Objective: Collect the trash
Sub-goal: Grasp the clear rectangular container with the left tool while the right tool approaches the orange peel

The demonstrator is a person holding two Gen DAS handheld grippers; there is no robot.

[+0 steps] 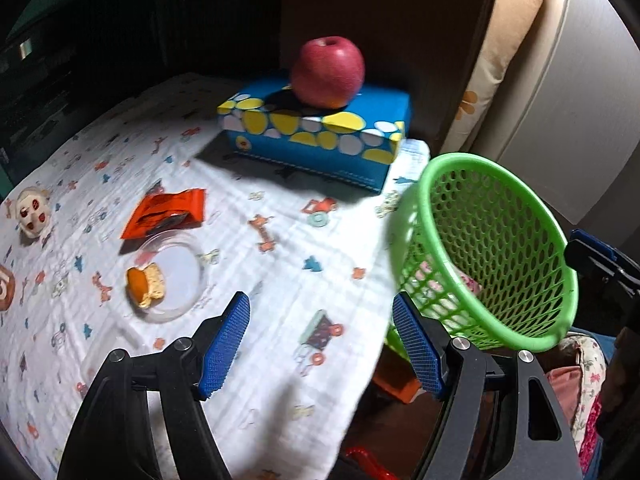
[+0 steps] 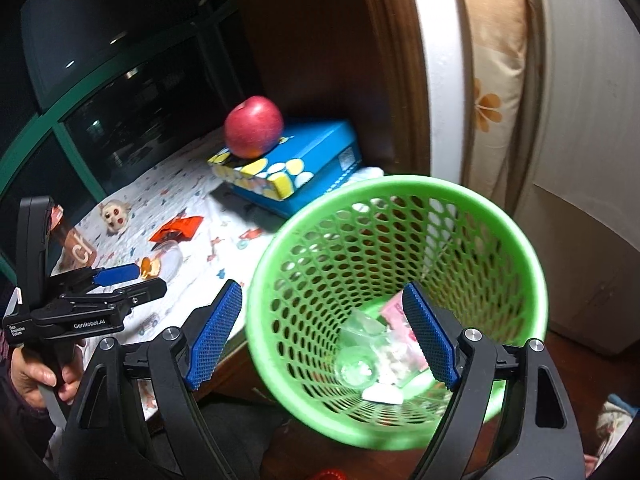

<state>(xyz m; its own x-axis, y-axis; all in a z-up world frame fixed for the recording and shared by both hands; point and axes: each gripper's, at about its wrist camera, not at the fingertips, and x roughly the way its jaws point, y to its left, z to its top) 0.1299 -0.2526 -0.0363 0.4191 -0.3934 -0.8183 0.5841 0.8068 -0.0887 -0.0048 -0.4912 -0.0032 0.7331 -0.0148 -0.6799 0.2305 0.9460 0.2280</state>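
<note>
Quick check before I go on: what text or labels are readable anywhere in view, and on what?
"GenRobot.AI": white print on the black body of the left tool.
Small white label beside it: too small to read.
Brown packet at the table's far left: large pale letters, cut off, unreadable.
Blue box: end label and side print too blurred.

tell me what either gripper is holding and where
Left gripper: open, nothing held. Right gripper: open, astride the basket's near rim, one side inside, one outside; neither pad visibly presses it, so no hold shows.
</note>
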